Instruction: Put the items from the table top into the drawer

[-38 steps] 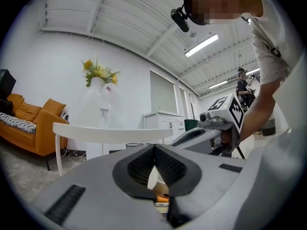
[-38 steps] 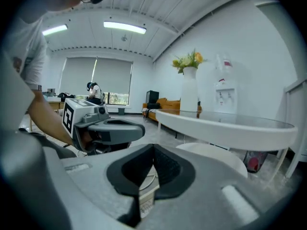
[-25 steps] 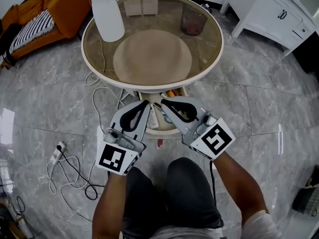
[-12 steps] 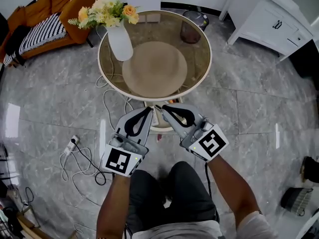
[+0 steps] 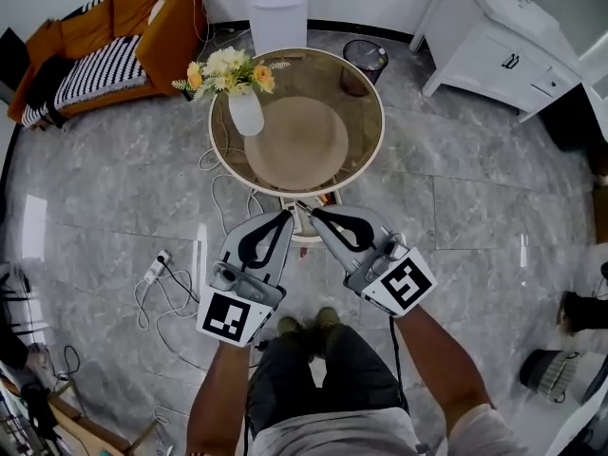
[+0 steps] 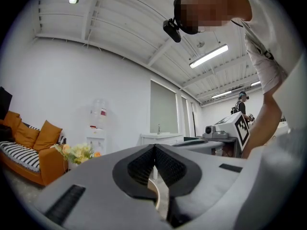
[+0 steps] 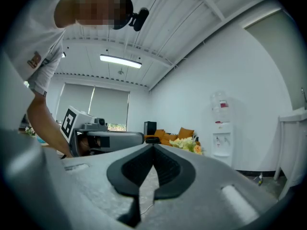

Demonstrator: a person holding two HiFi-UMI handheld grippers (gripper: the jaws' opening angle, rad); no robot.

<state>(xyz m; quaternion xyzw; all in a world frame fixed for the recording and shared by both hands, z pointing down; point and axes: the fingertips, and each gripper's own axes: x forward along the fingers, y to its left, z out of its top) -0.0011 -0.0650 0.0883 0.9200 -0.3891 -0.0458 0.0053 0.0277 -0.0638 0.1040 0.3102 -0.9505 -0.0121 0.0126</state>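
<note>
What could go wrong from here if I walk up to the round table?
Loose cables sprawl on the floor left of the table; a foot could catch them. The flower vase stands near the glass top's rim, so a swinging arm might tip it. The drawer beneath seems open toward you; shins could hit it.

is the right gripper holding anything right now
No, the right gripper has its jaws shut tip to tip, with nothing caught between them.
</note>
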